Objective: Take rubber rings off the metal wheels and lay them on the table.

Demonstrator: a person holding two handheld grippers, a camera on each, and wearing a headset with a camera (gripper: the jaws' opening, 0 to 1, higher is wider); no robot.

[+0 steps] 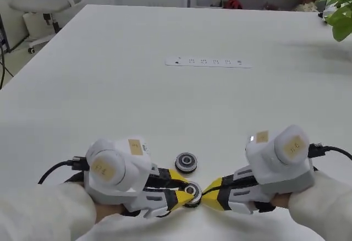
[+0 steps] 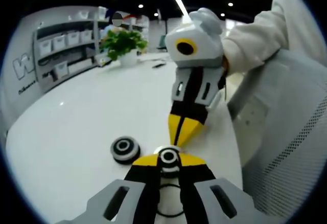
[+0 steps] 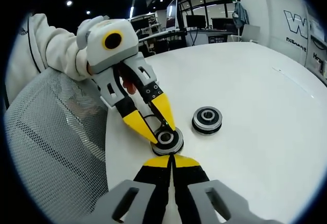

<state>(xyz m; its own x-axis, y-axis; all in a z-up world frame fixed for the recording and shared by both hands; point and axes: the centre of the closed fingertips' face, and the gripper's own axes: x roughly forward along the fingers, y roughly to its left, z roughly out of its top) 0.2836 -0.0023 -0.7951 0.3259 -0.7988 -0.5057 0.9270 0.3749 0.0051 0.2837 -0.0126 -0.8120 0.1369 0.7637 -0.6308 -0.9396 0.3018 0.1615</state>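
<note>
Worktop [image 1: 165, 103], white, smooth and faintly glossy, carries two small round wheels near its front edge, each with a silvery metal hub inside a black band. The left gripper [image 3: 164, 134], grey-bodied with black jaws ending in yellow wedge tips, is clamped on the wheel [image 3: 167, 139], one tip on either side of it. The right gripper [image 3: 172, 161] faces it head-on, its own yellow tips pressed together into a single point just beside that wheel's edge, with nothing visible between them. The other wheel [image 3: 207, 119] lies flat and free just beyond, its black rubber ring [image 3: 207, 130] still on. A flat white power strip [image 1: 209, 62] lies farther back.
</note>
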